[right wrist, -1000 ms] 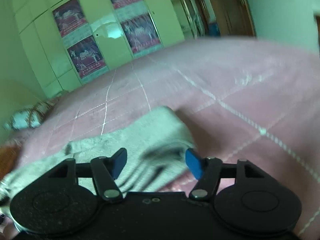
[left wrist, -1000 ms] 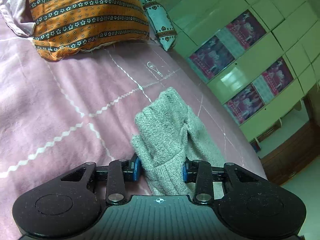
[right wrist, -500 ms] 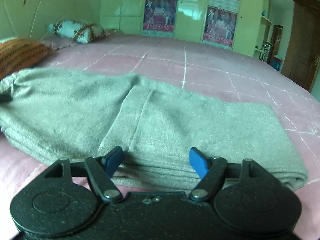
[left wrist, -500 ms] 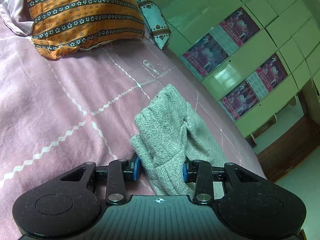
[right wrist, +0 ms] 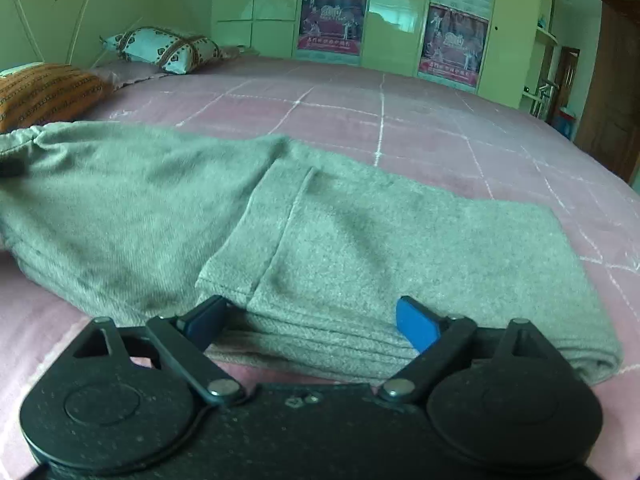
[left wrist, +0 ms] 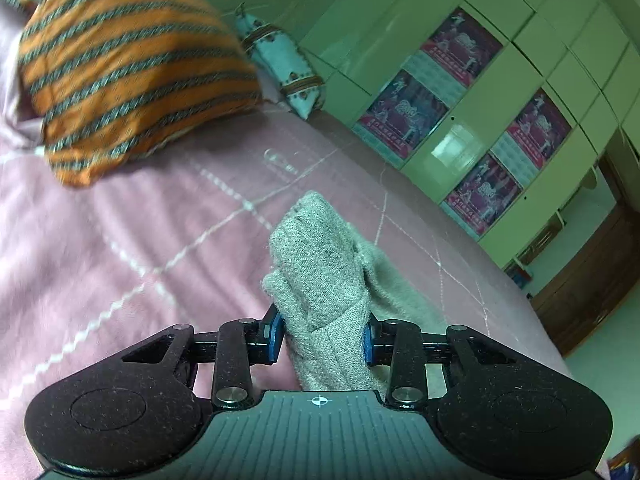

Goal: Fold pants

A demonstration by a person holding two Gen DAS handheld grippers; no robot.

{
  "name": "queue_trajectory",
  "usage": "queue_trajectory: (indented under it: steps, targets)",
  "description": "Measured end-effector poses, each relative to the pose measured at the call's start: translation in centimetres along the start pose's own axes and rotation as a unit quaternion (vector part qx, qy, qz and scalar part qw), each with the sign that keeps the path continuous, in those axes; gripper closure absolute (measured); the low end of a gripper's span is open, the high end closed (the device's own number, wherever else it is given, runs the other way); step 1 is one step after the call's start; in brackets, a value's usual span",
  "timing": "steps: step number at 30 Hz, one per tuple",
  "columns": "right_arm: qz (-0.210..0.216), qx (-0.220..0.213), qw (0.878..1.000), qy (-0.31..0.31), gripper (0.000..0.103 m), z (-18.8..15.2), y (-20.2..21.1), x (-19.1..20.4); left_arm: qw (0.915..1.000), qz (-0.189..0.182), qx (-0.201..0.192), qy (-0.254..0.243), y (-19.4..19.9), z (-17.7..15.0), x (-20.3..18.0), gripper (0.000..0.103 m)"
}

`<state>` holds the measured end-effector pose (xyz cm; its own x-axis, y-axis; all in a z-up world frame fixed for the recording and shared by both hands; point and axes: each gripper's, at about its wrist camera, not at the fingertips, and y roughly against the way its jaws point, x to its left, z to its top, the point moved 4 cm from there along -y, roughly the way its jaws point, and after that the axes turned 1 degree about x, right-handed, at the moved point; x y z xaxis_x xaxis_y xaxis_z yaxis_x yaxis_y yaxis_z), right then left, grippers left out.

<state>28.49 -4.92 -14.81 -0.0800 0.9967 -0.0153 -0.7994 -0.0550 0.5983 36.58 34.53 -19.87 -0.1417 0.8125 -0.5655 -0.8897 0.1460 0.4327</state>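
Grey knit pants (right wrist: 320, 224) lie folded on the pink bedspread (right wrist: 400, 116), stretched from left to right. My right gripper (right wrist: 310, 322) is open, its blue pads astride the near folded edge of the pants. My left gripper (left wrist: 322, 338) is shut on a bunched end of the pants (left wrist: 320, 276), which stands up between the blue pads. In the right wrist view a dark spot at the far left end of the pants may be the left gripper.
An orange striped pillow (left wrist: 124, 76) and a light blue patterned pillow (left wrist: 284, 64) lie at the head of the bed. Green wardrobes with posters (right wrist: 452, 44) stand beyond the bed. A wooden door (right wrist: 612, 92) is at the right.
My right gripper swung round and came low against the near edge of the folded pants, staying open. My left gripper kept its hold and shifted slightly, the view blurring.
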Motion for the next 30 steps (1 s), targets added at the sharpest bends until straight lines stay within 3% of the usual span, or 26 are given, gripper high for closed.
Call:
queue_trajectory:
  steps: [1,6,11,14,17,18,19,21,23,26,28,30]
  targets:
    - [0.019,-0.017,0.999,-0.039,0.036,0.2,1.0,-1.0,0.9999,0.007,-0.002,-0.009,0.5,0.1,-0.7,0.067]
    - [0.020,-0.046,0.990,-0.132,0.038,0.2,4.0,-6.4,0.9954,0.015,-0.040,-0.086,3.3,0.4,-8.9,0.067]
    - [0.008,-0.074,0.974,-0.212,0.038,0.6,6.9,-13.8,0.9813,-0.035,-0.056,-0.181,3.9,-1.9,-21.7,0.067]
    - [0.000,-0.085,0.961,-0.262,0.038,0.1,8.3,-19.0,0.9665,-0.078,-0.038,-0.241,3.2,-5.5,-29.8,0.067]
    - [-0.011,-0.093,0.949,-0.301,0.037,-1.1,9.7,-23.8,0.9522,-0.120,0.006,-0.281,1.5,-11.0,-37.0,0.067]
    - [-0.018,-0.096,0.946,-0.308,0.037,-1.5,10.1,-25.1,0.9476,-0.124,0.030,-0.293,0.7,-13.2,-38.9,0.065]
    - [-0.023,-0.098,0.943,-0.316,0.035,-2.0,10.5,-26.5,0.9439,-0.114,0.057,-0.305,-0.2,-15.4,-40.3,0.056]
    - [-0.025,-0.097,0.935,-0.339,0.034,-3.0,11.1,-29.1,0.9383,-0.094,0.086,-0.321,-0.6,-18.8,-41.6,0.046]
    - [-0.024,-0.098,0.927,-0.360,0.034,-3.9,11.2,-30.7,0.9422,-0.108,0.094,-0.303,0.2,-20.2,-41.4,0.043]
    - [-0.016,-0.099,0.918,-0.383,0.034,-4.8,10.9,-31.8,0.9528,-0.116,0.088,-0.266,2.2,-19.8,-40.1,0.040]
    - [-0.003,-0.094,0.915,-0.391,0.034,-4.9,10.1,-31.4,0.9556,-0.123,0.068,-0.259,4.1,-18.9,-39.1,0.020]
    - [0.032,-0.090,0.915,-0.393,0.035,-4.7,9.5,-30.7,0.9598,-0.111,0.054,-0.252,5.6,-18.2,-37.5,0.019]
